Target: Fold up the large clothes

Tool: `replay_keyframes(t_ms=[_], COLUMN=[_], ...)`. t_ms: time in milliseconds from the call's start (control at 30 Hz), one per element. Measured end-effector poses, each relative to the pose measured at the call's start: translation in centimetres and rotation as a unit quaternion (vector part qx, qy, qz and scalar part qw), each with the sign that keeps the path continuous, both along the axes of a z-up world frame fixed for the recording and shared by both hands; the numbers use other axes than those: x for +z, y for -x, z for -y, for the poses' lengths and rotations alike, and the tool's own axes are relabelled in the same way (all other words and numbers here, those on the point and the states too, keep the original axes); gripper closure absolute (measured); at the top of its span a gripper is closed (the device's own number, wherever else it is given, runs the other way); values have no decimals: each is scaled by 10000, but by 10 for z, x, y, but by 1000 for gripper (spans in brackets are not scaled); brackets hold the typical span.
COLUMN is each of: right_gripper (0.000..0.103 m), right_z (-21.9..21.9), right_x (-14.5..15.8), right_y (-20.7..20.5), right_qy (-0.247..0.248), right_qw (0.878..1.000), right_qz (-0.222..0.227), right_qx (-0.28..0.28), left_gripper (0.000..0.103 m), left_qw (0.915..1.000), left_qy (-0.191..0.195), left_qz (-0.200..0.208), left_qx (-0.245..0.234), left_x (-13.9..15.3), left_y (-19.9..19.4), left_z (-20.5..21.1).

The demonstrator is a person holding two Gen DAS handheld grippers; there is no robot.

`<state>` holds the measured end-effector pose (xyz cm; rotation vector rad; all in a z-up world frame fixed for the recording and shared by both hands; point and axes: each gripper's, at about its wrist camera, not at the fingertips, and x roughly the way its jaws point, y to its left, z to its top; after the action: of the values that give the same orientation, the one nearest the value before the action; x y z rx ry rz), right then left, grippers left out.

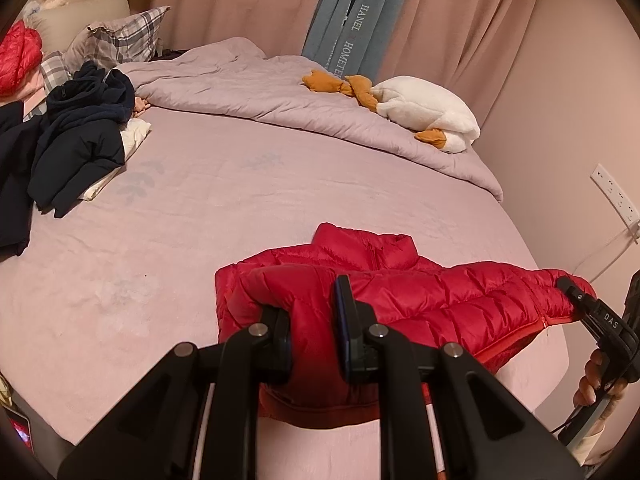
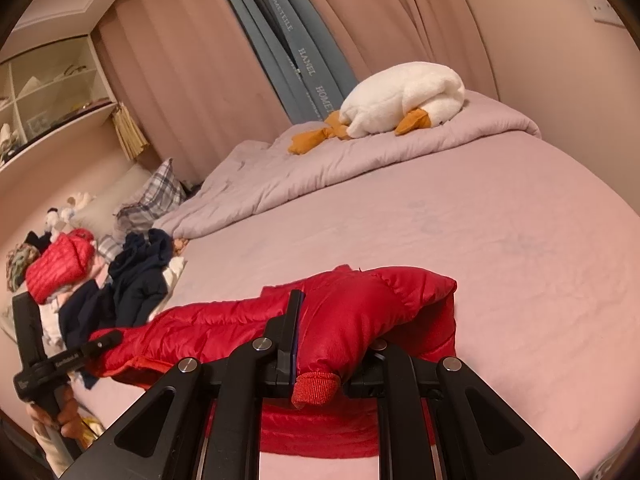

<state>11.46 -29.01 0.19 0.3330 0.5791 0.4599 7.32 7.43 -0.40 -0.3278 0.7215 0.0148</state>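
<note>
Right wrist view alone shows shelves [image 2: 52, 92] beyond the red jacket [image 2: 360, 304].

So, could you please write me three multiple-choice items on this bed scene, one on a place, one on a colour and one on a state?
1. Where does the white plush goose lie?
A. on the folded-back quilt
B. on the dark clothes
C. on the floor

2. What colour is the jacket that both grippers hold?
A. navy
B. red
C. grey

3. How does the right gripper stand?
A. wide open above the bed
B. shut on the jacket
C. shut on a pillow

Answers: 1 A, the goose rests on the quilt near the curtains. 2 B, the padded jacket is bright red. 3 B, a red cuff pokes out between its fingers, as the left gripper pinches the other side.
</note>
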Motion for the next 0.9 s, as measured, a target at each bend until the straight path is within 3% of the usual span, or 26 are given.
replay_keyframes(t_ms=[533, 900], right_gripper=[88, 88], right_z=[-12, -23], right_x=[1, -14], right_y=[-11, -66], right_qy=[119, 274], right_qw=[9999, 9987], right_qz=[-66, -412], right_qx=[-89, -147], left_gripper=[86, 85], left_qw=[9999, 9997], left_qy=[135, 97], left_qz=[-27, -241], left_qx=[10, 26], left_x=[-8, -25], left_y=[-20, -71], left_z=[-8, -13])
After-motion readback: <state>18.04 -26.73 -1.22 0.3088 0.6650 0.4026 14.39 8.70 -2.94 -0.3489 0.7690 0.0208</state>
